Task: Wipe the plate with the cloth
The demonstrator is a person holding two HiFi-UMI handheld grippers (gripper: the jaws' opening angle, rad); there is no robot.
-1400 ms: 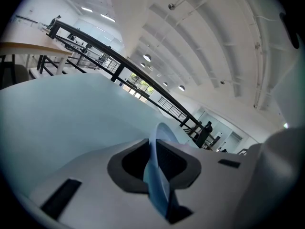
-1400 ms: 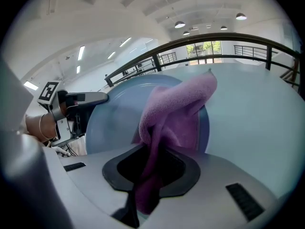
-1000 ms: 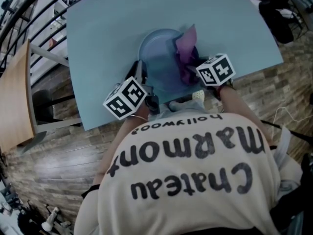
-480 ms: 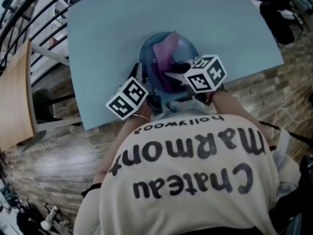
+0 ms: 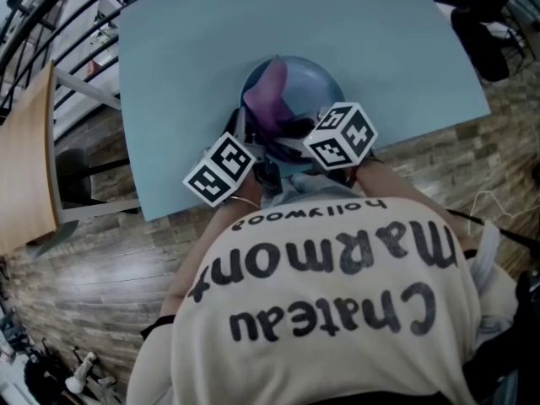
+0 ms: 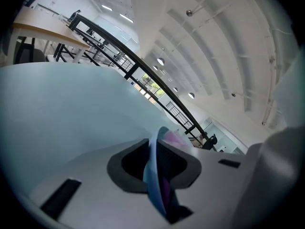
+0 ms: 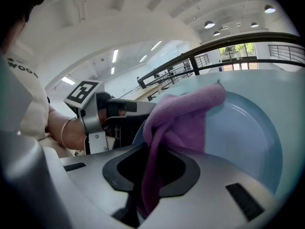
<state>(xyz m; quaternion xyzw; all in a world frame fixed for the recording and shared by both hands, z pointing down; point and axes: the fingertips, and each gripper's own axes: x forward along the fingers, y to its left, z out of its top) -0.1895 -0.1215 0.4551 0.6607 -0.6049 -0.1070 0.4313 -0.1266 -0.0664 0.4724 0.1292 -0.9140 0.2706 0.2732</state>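
While the left gripper (image 6: 155, 175) pinches the plate (image 5: 319, 83) at its near rim, the right gripper (image 7: 150, 175) holds the cloth (image 7: 183, 118) draped far-left

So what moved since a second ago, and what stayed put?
The right gripper, shut on the soft purple cloth, dragged it across the round blue plate from the right side to the left in the head view. The left gripper stayed clamped on the plate's rim, and the plate stayed on the pale blue table.

Steep overhead head view; two low, close views sharing the plate (image 5: 316, 83)
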